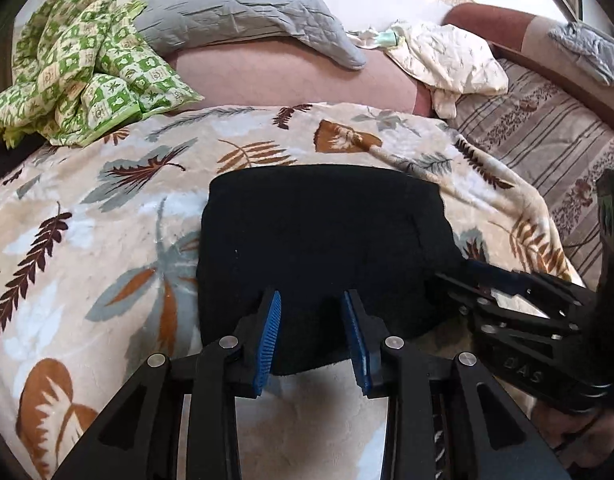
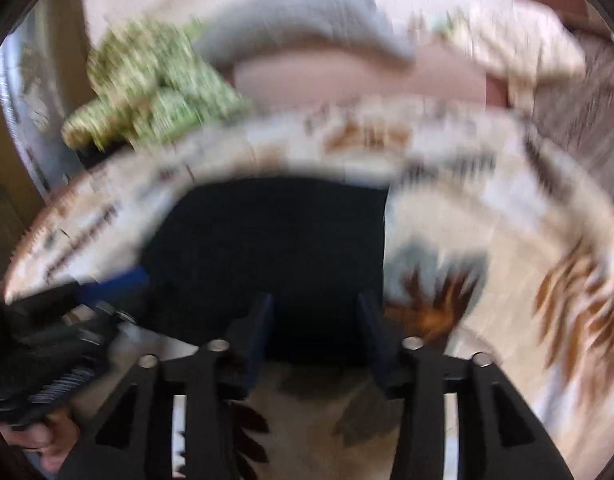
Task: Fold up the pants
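Two handheld grippers hover over a bed where a pair of black pants (image 1: 323,248) lies folded into a compact, roughly square bundle on a leaf-print blanket (image 1: 107,216). At far left in the left wrist view, a crumpled green-and-white checked cloth (image 1: 83,64) sits at the blanket's upper edge, with a grey pillow (image 1: 243,12) just to its right against the wall. At centre, the left gripper (image 1: 311,336) points down at the near edge of the pants, its blue-padded fingers (image 1: 270,340) parted with a clear gap; the dark cloth shows between them, but the pads do not press on it and nothing is held. Further right, a cream patterned cloth (image 1: 447,60) lies crumpled beyond the blanket, beside a striped floral sheet (image 1: 547,136). At the right edge, the right gripper (image 1: 473,270) reaches in from the side, its tip at the right edge of the folded bundle. The right wrist view is badly smeared by motion blur, yet it shows the right gripper (image 2: 315,332) with its jaws standing apart above the near edge of the pants (image 2: 267,240) and gripping nothing. The left gripper (image 2: 107,292) appears there at lower left, with part of a hand (image 2: 43,440) below it.
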The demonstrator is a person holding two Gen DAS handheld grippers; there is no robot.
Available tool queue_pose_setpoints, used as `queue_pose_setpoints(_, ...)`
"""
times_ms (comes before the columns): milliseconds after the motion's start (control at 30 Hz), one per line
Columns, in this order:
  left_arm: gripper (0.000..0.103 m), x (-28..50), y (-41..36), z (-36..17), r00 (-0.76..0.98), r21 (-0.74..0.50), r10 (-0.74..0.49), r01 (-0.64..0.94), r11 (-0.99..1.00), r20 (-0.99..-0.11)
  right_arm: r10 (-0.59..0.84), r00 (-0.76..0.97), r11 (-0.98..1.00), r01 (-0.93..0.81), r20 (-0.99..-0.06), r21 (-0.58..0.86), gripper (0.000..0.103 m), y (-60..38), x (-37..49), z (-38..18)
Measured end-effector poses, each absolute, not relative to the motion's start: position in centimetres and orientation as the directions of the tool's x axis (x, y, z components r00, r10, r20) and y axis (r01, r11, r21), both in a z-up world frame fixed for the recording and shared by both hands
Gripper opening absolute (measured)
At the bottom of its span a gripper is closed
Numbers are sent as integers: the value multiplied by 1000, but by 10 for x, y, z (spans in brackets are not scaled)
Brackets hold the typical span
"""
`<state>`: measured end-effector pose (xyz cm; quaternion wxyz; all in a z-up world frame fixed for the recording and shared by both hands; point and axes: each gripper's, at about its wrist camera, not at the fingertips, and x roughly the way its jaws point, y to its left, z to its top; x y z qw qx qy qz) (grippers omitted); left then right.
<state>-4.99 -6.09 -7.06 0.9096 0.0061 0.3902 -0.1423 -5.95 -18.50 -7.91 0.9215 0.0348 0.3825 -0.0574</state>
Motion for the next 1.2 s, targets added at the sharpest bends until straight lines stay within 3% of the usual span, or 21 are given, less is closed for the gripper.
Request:
queue_pose_setpoints(33, 33, -51, -62, -70, 657, -93, -250, 265, 960, -712, -103, 700, 988, 151, -706, 6, 72, -185, -58, -79)
queue_pose_setpoints(100, 33, -51, -62, -69, 654, -101, -259, 269, 958, -711, -107, 677, 979, 200, -728, 42, 82, -196, -57, -82)
queue_pose_setpoints(233, 35, -46, -59, -69, 650, -115, -271, 272, 955, -710, -46, 673, 965, 221, -738, 142, 82, -213, -60, -85)
queue_pose_setpoints(333, 40, -44, -59, -70, 650, -112, -275, 281, 953, -709, -105, 701, 974, 215, -705, 70, 82, -204, -61, -77)
queue_pose_setpoints(400, 41, -43, -59, -70, 649, -112, -276, 284, 952, -708, -152, 761, 977, 210, -631, 19, 81, -197, -69, -62)
queue_pose_setpoints(467, 41, -43, -59, -70, 649, -114, -278, 283, 952, -708, -153, 826, 983, 185, -542, 4, 75, -190, -80, -47)
queue_pose_setpoints(533, 42, -43, -60, -71, 650, -114, -278, 283, 952, -707, -91, 887, 994, 105, -452, 6, 56, -183, -91, -35)
queue_pose_setpoints(567, 42, -43, -59, -71, 650, -113, -278, 284, 952, -707, -57, 894, 998, 65, -445, 2, 50, -180, -91, -35)
queue_pose_setpoints(633, 43, -43, -61, -71, 652, -109, -275, 284, 953, -706, 6, 871, 1000, -10, -491, -4, 18, -172, -82, -42)
queue_pose_setpoints(667, 43, -43, -61, -71, 653, -108, -275, 284, 953, -706, 24, 857, 999, -32, -514, -6, 12, -169, -77, -46)
queue_pose_setpoints(800, 44, -42, -60, -73, 647, -117, -286, 292, 949, -707, 7, 743, 1000, -16, -669, -7, 10, -169, -48, -78)
queue_pose_setpoints(900, 52, -42, -60, -73, 646, -128, -301, 302, 945, -702, 79, 734, 993, 6, -674, 122, 11, -185, -46, -82)
queue_pose_setpoints(967, 68, -42, -62, -73, 637, -144, -330, 326, 934, -697, 118, 734, 983, 8, -669, 183, 12, -193, -47, -85)
queue_pose_setpoints(1033, 77, -42, -67, -74, 630, -133, -339, 351, 927, -699, 167, 744, 970, -5, -648, 243, 15, -201, -52, -87)
queue_pose_setpoints(1200, 82, -40, -64, -74, 626, -177, -372, 352, 919, -686, 186, 745, 967, -24, -640, 254, 15, -202, -51, -84)
